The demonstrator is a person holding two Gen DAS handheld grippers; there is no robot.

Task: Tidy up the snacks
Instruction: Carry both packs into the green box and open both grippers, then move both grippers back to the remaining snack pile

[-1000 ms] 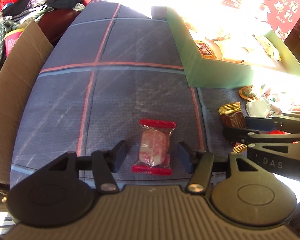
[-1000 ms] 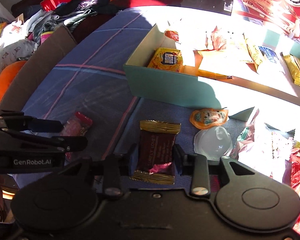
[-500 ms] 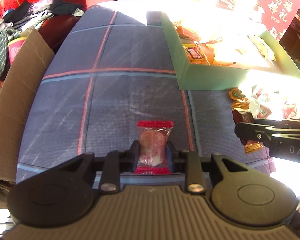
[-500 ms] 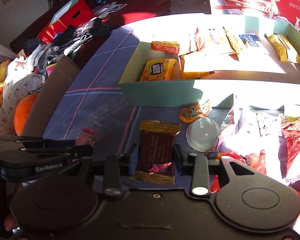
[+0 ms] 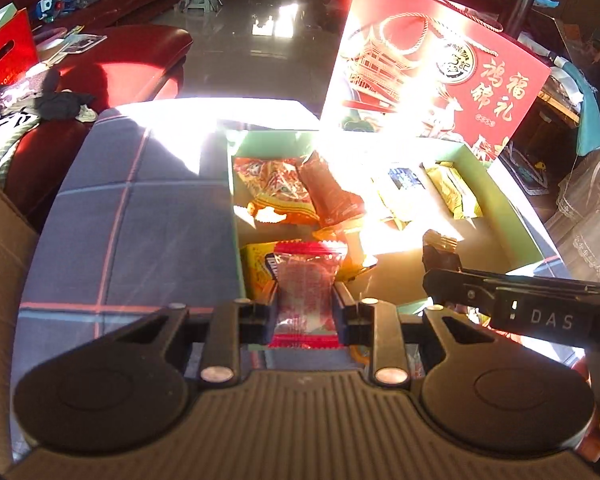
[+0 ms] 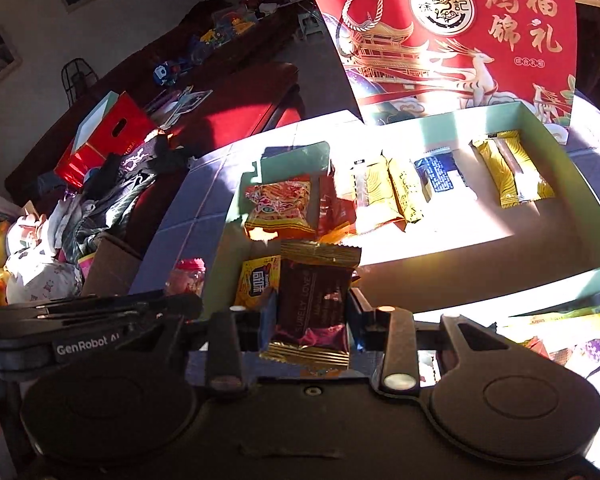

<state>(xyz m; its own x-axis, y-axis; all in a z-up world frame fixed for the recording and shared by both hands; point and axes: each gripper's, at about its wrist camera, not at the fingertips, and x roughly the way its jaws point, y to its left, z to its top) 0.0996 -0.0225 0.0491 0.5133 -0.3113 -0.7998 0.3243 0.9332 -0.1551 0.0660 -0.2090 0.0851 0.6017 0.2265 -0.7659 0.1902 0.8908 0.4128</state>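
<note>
Tongs on your left (image 5: 305, 312) are clamped on a clear candy packet with red crimped ends (image 5: 306, 292); the jaws have just been closing and the pads now press its sides. The packet is lifted clear of the checked blue cloth (image 5: 132, 240) on the counter and hangs at the near left corner of the green gift box (image 5: 516, 216), above a yellow snack pack (image 5: 258, 272).

Risks on this side: the wrapper is slick and the pads bite low on it, so a quick swing could let it slip out. If you let go too early it lands on the box's near wall or on the cloth outside.

Tongs on your right (image 6: 312, 320) are clenched on a dark brown chocolate packet with gold ends (image 6: 314, 304), also carried clear of the counter, over the box's near edge.

Risks here: both tools converge on the same corner, and your left tool sits just beside the right one in the right wrist view; they could knock together and jar a packet loose. Glare washes out the box's middle, so judging a free spot among the gold-wrapped bars (image 6: 392, 196) is hard. A drop onto the orange packets (image 6: 280, 212) would leave the pile untidy.
</note>
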